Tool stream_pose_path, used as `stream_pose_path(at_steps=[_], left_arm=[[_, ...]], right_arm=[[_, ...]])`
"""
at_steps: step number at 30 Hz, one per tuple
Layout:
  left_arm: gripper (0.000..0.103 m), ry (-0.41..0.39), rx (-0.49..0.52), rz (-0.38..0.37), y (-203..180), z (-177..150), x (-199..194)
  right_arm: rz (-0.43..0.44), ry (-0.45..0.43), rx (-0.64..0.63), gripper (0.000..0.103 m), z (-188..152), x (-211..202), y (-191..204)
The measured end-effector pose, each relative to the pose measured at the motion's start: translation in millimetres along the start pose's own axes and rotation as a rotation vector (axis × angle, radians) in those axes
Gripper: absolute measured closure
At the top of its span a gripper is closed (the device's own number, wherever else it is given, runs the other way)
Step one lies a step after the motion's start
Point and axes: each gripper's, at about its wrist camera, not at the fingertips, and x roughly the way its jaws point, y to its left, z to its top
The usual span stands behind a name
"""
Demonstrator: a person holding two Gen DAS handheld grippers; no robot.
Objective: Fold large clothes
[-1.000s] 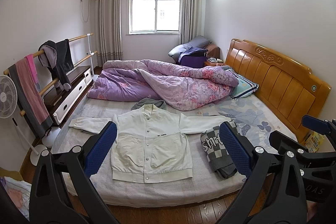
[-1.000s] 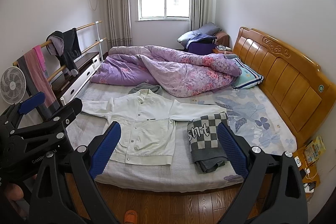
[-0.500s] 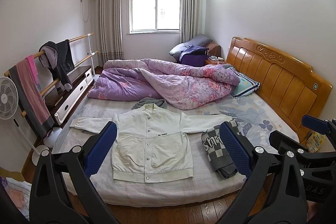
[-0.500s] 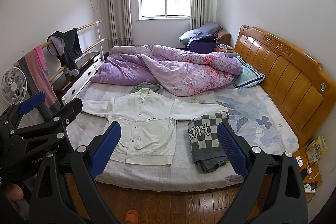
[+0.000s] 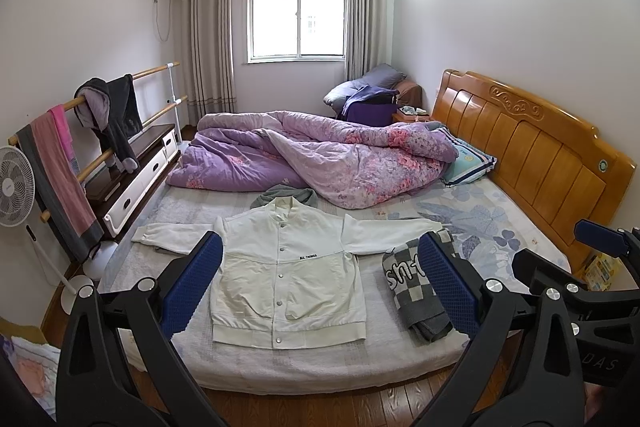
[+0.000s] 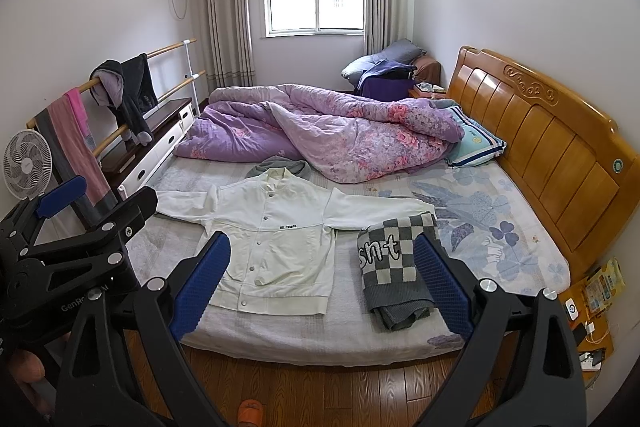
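White jacket [image 5: 288,267] lies flat and face up on the near half of the bed [image 5: 320,367], buttoned down the front, both sleeves spread straight out to the sides, hem toward me and collar toward the window. A small dark line of print sits on its chest. Just behind the collar, a crumpled grey-green garment [image 5: 288,195] touches or nearly touches it; I cannot tell which.

At the tip of the jacket's right-hand sleeve, a folded checkered grey-and-white knit [image 6: 394,263] with large letters rests near the bed's front edge, the sleeve end running up to it.

My left claw [image 5: 320,285] hangs above the foot of the bed, fingers spread wide, blue pads [image 5: 192,287] framing the jacket, nothing between them. My right claw [image 6: 322,285] is likewise spread wide and empty, its pads either side of the jacket's lower right part and the knit. Neither claw touches any cloth. Each shows at the edge of the other's view.

Farther back: a rumpled purple floral quilt [image 5: 320,163] heaped across the bed, a striped pillow [image 5: 470,165] against the wooden headboard [image 5: 532,147]. Left of the bed: a low cabinet, a rail [image 6: 120,75] hung with a dark hoodie and a pink-and-grey towel, and a white fan [image 6: 26,165]. Wood floor below.
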Motion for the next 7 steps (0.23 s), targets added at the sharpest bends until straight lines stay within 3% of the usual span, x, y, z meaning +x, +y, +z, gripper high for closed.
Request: stream_pose_path(at_steps=[7], left_arm=[[0.005,0.026,0.000,0.001,3.9,-2.8,0.9]], right_arm=[[0.005,0.019,0.004,0.014,3.9,9.5,-2.2]])
